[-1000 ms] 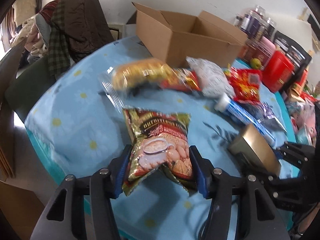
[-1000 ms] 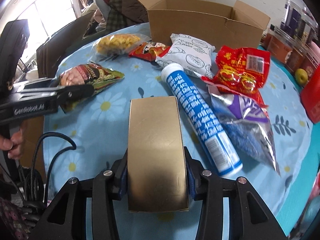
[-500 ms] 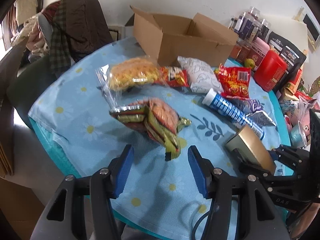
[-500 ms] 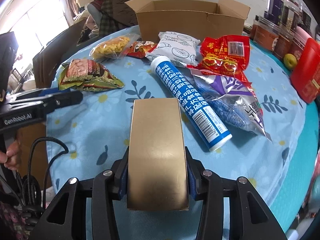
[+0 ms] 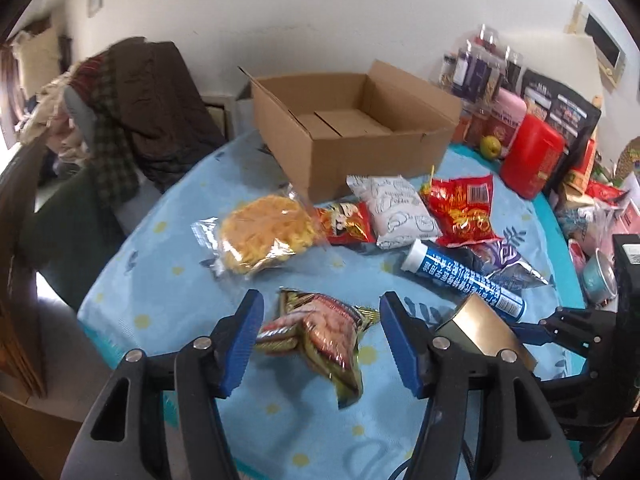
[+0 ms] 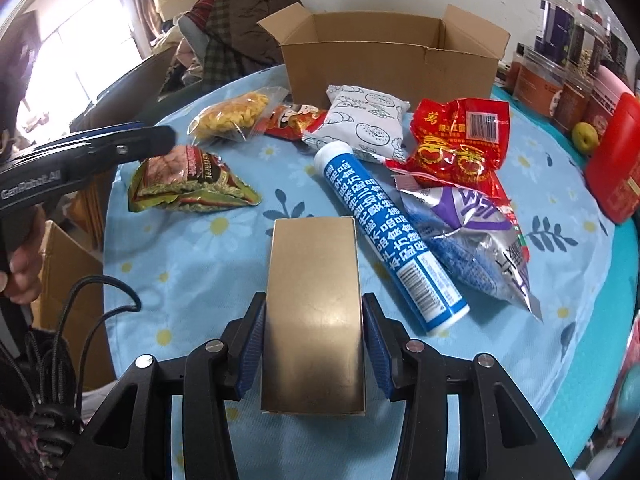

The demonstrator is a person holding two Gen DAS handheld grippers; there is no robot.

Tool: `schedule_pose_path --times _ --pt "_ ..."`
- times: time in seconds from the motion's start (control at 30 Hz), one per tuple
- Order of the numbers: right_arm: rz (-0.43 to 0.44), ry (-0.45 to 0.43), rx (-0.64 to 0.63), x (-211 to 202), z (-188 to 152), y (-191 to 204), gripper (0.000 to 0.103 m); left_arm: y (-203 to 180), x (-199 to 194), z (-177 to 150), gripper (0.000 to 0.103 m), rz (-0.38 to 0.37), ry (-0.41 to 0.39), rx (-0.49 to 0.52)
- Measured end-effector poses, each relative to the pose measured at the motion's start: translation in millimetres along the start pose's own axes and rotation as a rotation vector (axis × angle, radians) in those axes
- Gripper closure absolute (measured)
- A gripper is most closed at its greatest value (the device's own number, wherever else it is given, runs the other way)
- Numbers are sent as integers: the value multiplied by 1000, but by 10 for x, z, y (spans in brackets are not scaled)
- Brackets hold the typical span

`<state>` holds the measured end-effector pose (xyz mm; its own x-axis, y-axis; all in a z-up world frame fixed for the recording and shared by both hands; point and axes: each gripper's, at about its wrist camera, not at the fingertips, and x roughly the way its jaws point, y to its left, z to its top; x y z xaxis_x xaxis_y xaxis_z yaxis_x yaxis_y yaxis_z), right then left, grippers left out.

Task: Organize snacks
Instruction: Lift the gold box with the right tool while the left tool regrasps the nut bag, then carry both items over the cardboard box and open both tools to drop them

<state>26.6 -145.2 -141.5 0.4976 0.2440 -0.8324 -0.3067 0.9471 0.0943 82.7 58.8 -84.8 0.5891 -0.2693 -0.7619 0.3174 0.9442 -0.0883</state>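
Note:
A green-and-red nut bag [image 5: 316,332] lies loose on the blue flowered tablecloth [image 5: 168,280], just below my left gripper [image 5: 320,304]. That gripper's jaws are opening and its blue pads stand clear of the bag on both sides. My right gripper [image 6: 314,308] is shut on a gold box [image 6: 316,300], held above the cloth. An empty cardboard box [image 5: 352,152] stands open at the back. Before it lie a yellow snack bag [image 5: 264,232], a small red packet [image 5: 344,224], a white bag [image 5: 400,212], a red bag [image 5: 460,208], a blue tube [image 6: 384,232] and a purple-silver bag [image 6: 472,240].
A red container [image 5: 532,160], jars and a green fruit [image 5: 491,145] crowd the table's right back. A chair piled with clothes [image 5: 132,112] stands at the left. A hand [image 6: 24,276] holds the left gripper's handle beyond the table's left edge, beside a black cable [image 6: 100,292].
My left gripper let go of the nut bag, which dropped onto the cloth, and the gripper rose with its jaws wider apart. The right gripper kept its hold on the gold box.

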Motion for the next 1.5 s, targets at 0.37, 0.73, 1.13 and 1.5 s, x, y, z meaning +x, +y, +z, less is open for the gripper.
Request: schedule_pose_path --times 0.37,0.73,1.13,1.5 --pt "-27 49 26 91 71 15 56 29 518 -33 43 -63 206 60" --pt "-37 110 36 259 170 74 48 143 615 -90 33 -151 283 20" --pt "-41 141 52 330 278 68 48 -14 653 -116 32 -98 293 69" --pt "-57 102 18 326 267 127 59 47 603 -113 51 -116 227 32"
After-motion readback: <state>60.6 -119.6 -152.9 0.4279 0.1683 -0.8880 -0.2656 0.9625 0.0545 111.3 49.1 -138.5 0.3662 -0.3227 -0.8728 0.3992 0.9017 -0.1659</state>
